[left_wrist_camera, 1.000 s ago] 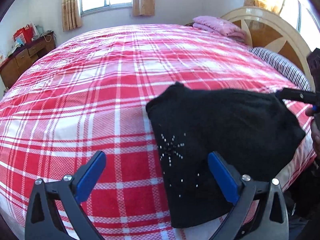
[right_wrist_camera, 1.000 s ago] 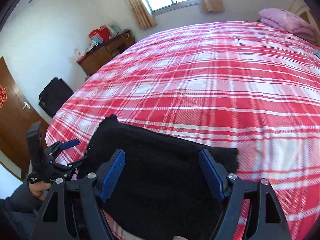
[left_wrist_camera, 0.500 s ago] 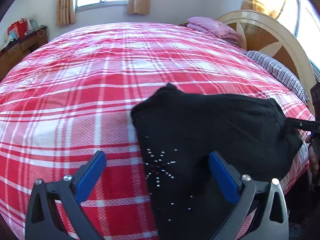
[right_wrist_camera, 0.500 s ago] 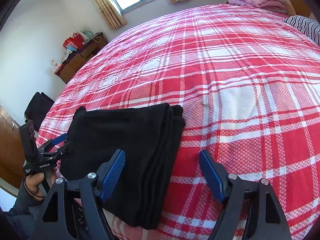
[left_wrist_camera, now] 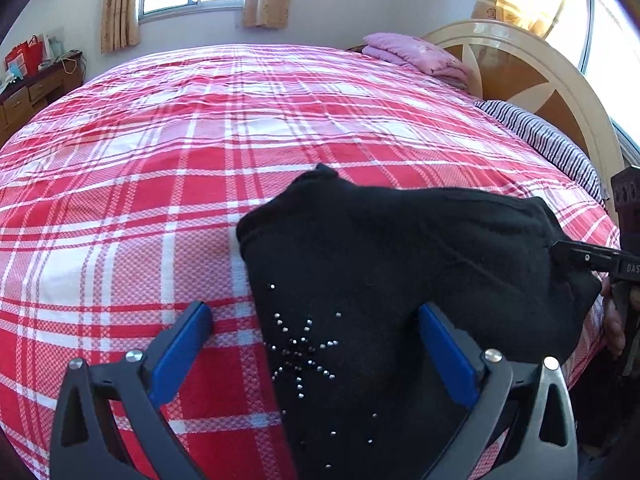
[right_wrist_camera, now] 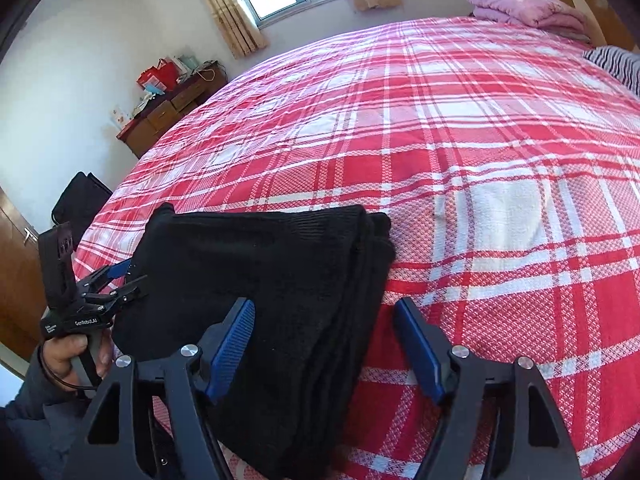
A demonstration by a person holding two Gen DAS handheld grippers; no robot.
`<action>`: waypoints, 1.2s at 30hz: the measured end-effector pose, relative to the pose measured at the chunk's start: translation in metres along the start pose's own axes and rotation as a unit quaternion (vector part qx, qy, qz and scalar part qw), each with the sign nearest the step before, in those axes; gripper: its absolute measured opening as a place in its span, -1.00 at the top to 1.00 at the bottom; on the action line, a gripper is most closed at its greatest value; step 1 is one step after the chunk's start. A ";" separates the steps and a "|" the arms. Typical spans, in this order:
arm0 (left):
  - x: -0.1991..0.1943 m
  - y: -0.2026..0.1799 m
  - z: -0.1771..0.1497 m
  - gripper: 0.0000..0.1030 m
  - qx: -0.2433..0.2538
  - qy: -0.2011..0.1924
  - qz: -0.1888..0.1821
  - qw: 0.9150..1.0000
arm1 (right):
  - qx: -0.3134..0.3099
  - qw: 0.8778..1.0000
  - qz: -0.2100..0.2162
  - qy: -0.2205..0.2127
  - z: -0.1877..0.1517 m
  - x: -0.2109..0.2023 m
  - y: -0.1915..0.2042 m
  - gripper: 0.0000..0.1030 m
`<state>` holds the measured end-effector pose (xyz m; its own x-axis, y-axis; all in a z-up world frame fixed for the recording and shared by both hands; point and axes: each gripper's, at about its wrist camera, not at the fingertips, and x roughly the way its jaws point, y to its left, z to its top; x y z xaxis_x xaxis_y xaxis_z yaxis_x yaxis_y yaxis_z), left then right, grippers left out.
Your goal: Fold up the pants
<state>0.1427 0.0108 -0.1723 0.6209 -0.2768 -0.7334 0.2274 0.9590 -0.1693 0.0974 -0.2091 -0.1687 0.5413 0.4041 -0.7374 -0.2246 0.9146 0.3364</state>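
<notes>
Black pants (left_wrist_camera: 400, 264) with a studded star lie folded into a thick pad near the front edge of the bed's red plaid sheet (left_wrist_camera: 160, 160). My left gripper (left_wrist_camera: 312, 310) hangs open over the studded end, touching nothing. In the right wrist view it (right_wrist_camera: 124, 280) sits at the pants' (right_wrist_camera: 256, 264) left end, held by a hand. My right gripper (right_wrist_camera: 324, 304) hovers over the stacked folded edge, its jaws closing a little, its pads clear of the cloth. Its finger (left_wrist_camera: 576, 256) shows at the pants' right end in the left wrist view.
A pink folded blanket (left_wrist_camera: 416, 56) and a striped pillow (left_wrist_camera: 540, 140) lie by the wooden headboard (left_wrist_camera: 520, 68). A cluttered dresser (right_wrist_camera: 168, 112), a black bag (right_wrist_camera: 80, 200) and a brown door (right_wrist_camera: 16, 264) stand beyond the bed's left side.
My right gripper has swung right and sunk, so the pants now sit left of its centre, and its jaws have narrowed slightly. The left gripper has barely shifted.
</notes>
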 end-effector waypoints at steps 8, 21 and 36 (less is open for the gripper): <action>0.004 0.001 0.004 -1.00 0.002 -0.006 -0.014 1.000 | -0.005 1.000 -0.009 -0.008 -0.003 0.004 0.006 -0.43; 0.000 0.001 0.006 -0.48 0.003 -0.007 -0.044 0.999 | 0.008 1.000 0.019 -0.007 0.000 0.003 0.002 0.11; -0.021 -0.005 0.007 0.72 0.020 -0.020 -0.048 0.998 | -0.003 0.998 0.039 -0.046 0.001 -0.022 0.018 0.49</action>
<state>0.1334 0.0110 -0.1518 0.6238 -0.3704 -0.6882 0.3165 0.9249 -0.2108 0.0825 -0.2010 -0.1458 0.5932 0.4716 -0.6524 -0.2747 0.8804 0.3867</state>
